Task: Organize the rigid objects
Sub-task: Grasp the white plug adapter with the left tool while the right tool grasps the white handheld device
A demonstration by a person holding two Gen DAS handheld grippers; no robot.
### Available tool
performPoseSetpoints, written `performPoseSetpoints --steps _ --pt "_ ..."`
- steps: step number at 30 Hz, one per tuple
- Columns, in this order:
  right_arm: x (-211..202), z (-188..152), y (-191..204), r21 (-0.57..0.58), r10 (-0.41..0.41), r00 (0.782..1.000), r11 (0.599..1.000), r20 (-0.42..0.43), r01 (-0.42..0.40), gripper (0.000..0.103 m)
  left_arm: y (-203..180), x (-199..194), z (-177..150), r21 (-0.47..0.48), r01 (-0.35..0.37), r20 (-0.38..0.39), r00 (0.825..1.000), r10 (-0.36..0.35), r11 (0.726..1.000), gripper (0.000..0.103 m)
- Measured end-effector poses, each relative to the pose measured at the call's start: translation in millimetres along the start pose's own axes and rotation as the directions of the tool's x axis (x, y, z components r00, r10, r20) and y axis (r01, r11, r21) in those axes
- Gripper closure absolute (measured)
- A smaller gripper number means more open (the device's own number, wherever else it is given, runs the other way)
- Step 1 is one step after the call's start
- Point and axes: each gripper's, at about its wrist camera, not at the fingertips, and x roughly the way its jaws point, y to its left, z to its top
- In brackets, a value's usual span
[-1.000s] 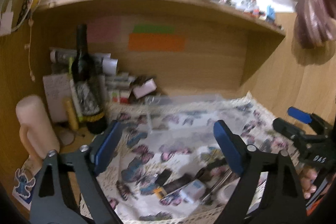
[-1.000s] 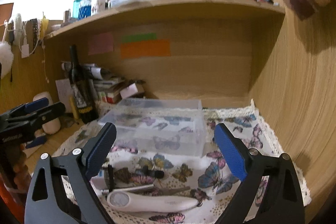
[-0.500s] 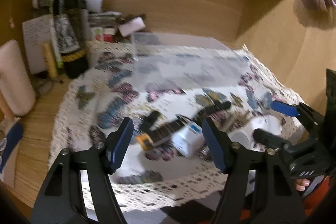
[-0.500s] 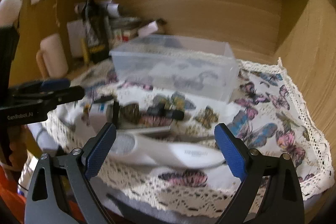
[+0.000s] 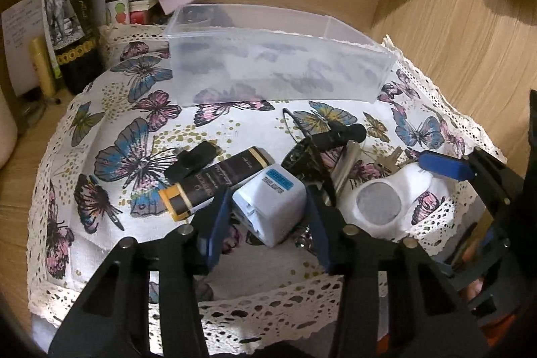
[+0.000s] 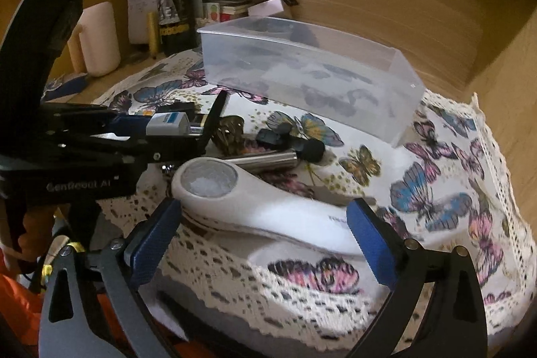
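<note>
In front of the clear plastic bin [image 5: 278, 62], on the butterfly cloth [image 5: 127, 136], my left gripper [image 5: 268, 207] has the white travel adapter [image 5: 270, 202] between its blue pads. The jaws are closing and now narrow; I cannot tell whether the pads press on it yet. A dark lighter [image 5: 214, 180] lies just left of the adapter, a black clip [image 5: 194, 158] beyond that, both nearer me than the bin.

My right gripper [image 6: 265, 223] stands wide, jaws opening. The white handheld device [image 6: 255, 207] lies lengthwise between its fingers, round window [image 6: 209, 175] toward the left pad, apart from both. A metal tube [image 6: 268, 158] sits between device and bin.
</note>
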Motion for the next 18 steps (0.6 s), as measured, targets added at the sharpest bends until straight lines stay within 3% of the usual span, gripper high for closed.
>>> performPoseSetpoints --steps 6,8,10,12,15,18 --pt "20.7 10.9 1.2 -0.030 0.061 0.996 0.998 -0.068 -0.063 0.010 9.9 -15.1 -0.8 -0.007 -0.013 0.040 0.999 0.014 1.000 0.059" --pt "26.2 15.7 -2.9 -0.005 0.107 0.989 0.994 -0.098 -0.108 0.022 15.1 -22.6 0.4 -0.018 -0.022 0.061 0.998 0.023 1.000 0.059" --pt "29.1 18.6 -5.8 0.003 0.115 0.987 0.993 -0.110 -0.116 0.035 20.6 -28.7 2.1 -0.029 -0.031 0.078 0.996 0.033 0.999 0.059" --pt "30.8 20.7 -8.0 0.011 0.133 0.984 0.991 -0.117 -0.132 0.042 26.3 -33.2 4.4 -0.038 -0.041 0.092 0.995 0.044 0.998 0.059" --pt "30.8 21.1 -9.6 0.022 0.120 0.986 0.993 -0.116 -0.118 0.063 33.3 -36.9 7.0 -0.051 -0.052 0.105 0.993 0.057 0.997 0.059" --pt "27.1 21.6 -14.6 0.050 0.100 0.990 0.994 -0.098 -0.096 0.065 36.2 -38.3 10.6 -0.054 -0.053 0.115 0.992 0.059 0.997 0.059"
